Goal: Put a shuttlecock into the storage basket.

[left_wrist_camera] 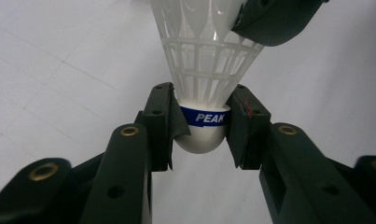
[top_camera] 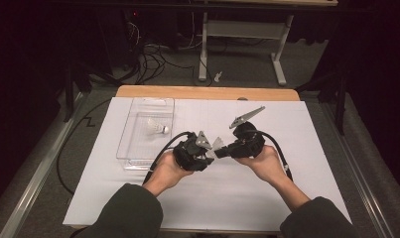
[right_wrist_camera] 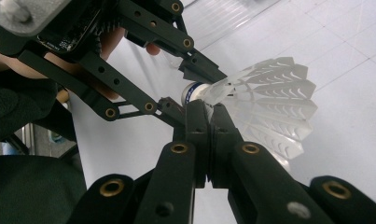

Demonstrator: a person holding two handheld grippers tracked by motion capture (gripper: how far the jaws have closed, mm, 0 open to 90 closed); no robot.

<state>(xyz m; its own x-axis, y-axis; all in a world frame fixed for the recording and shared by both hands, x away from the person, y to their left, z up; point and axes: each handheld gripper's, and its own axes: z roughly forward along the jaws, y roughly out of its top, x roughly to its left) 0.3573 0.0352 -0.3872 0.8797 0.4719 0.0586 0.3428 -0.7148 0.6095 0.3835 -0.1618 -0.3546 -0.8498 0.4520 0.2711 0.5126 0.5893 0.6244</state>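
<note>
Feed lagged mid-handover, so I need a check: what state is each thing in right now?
White plastic shuttlecock with blue band: held off the table between both claws.
Left claw: pads pressing its cork base.
Right claw: shut on its skirt edge.
Second white shuttlecock: lying on its side in the bin.
Clear plastic bin: open, upright.

Shuttlecock (left_wrist_camera: 205, 70) skirt runs off the frame top — rim partly behind the other tool (left_wrist_camera: 274, 18).
</note>
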